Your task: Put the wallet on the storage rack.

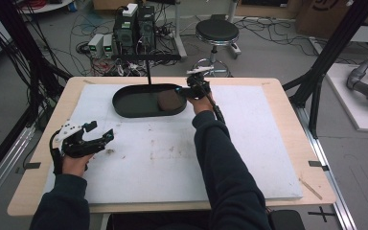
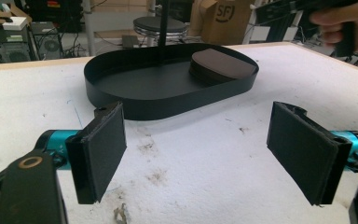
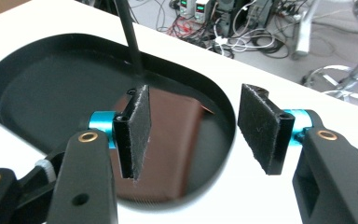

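Note:
A black oval tray (image 1: 124, 109) sits at the far middle of the white mat, with a thin black post (image 1: 148, 67) rising from its back edge. A flat brown wallet-like object (image 1: 168, 100) lies in the tray's right end. My right gripper (image 1: 186, 91) hovers over that end, open, and in the right gripper view the brown object (image 3: 168, 140) lies below the pads with nothing between them (image 3: 193, 133). My left gripper (image 1: 100, 133) rests open near the mat's left edge. In the left gripper view (image 2: 198, 151) it faces the tray (image 2: 168, 106) and the brown object (image 2: 221, 64).
The white mat (image 1: 249, 143) covers most of the wooden table (image 1: 287, 96); it carries small dirt marks near the left gripper. A stool (image 1: 216, 32), computers and cables stand on the floor beyond the far edge. A black frame leg (image 1: 316, 91) stands at the right.

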### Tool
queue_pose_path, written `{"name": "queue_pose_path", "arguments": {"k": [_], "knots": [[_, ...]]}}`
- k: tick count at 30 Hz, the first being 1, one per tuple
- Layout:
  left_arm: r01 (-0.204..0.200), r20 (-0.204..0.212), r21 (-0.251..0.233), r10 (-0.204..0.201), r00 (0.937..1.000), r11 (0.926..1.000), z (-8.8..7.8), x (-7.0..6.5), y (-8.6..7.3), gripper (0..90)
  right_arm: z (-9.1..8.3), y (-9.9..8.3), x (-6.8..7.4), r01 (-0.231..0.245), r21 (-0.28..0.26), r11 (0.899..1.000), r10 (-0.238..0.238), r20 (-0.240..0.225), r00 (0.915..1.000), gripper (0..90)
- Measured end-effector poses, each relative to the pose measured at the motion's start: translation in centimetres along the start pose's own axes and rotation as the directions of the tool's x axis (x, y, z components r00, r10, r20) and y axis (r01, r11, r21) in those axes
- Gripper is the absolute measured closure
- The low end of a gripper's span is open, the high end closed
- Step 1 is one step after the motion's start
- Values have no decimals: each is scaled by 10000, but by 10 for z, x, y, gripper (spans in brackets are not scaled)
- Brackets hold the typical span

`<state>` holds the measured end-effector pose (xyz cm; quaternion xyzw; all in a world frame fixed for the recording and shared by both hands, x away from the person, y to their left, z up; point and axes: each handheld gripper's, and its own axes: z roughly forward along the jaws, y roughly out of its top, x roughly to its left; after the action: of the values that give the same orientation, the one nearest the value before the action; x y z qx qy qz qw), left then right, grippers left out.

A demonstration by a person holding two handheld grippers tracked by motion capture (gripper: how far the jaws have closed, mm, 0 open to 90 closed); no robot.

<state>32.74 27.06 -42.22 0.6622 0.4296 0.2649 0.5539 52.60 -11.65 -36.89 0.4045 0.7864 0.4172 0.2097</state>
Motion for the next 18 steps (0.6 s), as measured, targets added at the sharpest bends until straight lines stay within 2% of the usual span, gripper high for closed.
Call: {"name": "queue_pose_path", "arguments": {"k": [2, 4, 6, 8, 10, 12, 13, 14, 18], "knots": [[27, 25, -1, -27, 10000, 10000, 1, -1, 0, 196, -14, -3, -8, 87, 224, 9997, -84, -128, 9999, 400], [105, 38, 42, -106, 9999, 9999, 1, 0, 0, 195, -31, -9, -16, 175, 204, 9996, -169, -306, 9994, 384], [282, 60, 5, -282, 9996, 9996, 2, 0, 1, 195, -49, -16, -21, 284, 177, 9994, -277, -349, 9990, 326], [426, 77, -37, -426, 9991, 9991, 3, 0, 1, 193, -64, -24, -27, 126, 386, 9992, -109, -431, 9990, 264], [474, 51, 0, -474, 9989, 9989, 4, -2, 1, 184, -79, -35, -33, 181, 371, 9991, -164, -463, 9988, 252], [430, 67, 93, -431, 9990, 9990, 4, -2, 1, 184, -92, -44, -39, 109, 944, 9955, -75, -369, 9993, 194], [436, 5, 73, -437, 9990, 9990, 4, -3, 2, 184, -98, -48, -42, 23, 1093, 9940, 19, -381, 9993, 194], [433, -6, 63, -433, 9991, 9990, 4, -3, 2, 184, -107, -57, -45, 189, 755, 9970, -152, -496, 9987, 196], [337, -34, 112, -337, 9994, 9994, 6, -4, 1, 184, -132, -81, -52, 433, 549, 9976, -417, -308, 9987, 196]]}}
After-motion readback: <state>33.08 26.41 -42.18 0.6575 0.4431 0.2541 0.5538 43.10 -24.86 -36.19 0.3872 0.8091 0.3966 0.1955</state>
